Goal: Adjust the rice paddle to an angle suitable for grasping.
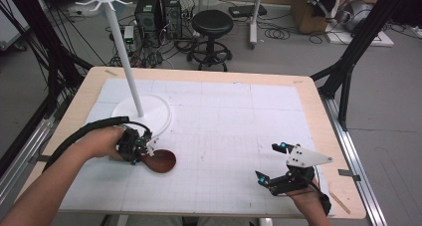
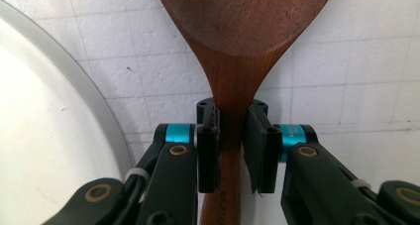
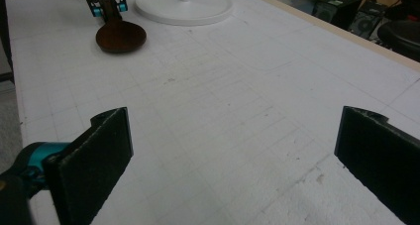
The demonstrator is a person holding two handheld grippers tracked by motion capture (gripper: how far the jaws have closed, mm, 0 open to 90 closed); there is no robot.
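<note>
A workshop floor (image 1: 388, 86) of grey surrounds the scene, strewn with cables, computer towers (image 1: 158, 12), a black round stool (image 1: 212, 23) and cardboard boxes at the far side, with black frame struts (image 1: 351, 61) rising at the right. In front stands a pale wooden table (image 1: 318, 111), most of its top covered by a white gridded mat (image 1: 224, 131). On the mat's far left sits a white stand: a round flat base (image 1: 154, 114) carrying a tall thin pole (image 1: 124, 56) with hooks at the top. Just beside the base's near edge lies a dark brown wooden spoon (image 1: 160, 161), its bowl resting on the mat and pointing toward the middle. The left gripper (image 1: 144, 147), held in the person's left hand (image 1: 102, 142), has its jaws clamped on the spoon's neck; the left gripper view shows both pads (image 2: 208, 145) pressed against the handle just below the bowl. The right gripper (image 1: 271, 162) hovers low over the mat's near right corner, well apart from the spoon, its jaws spread wide with nothing between them.
</note>
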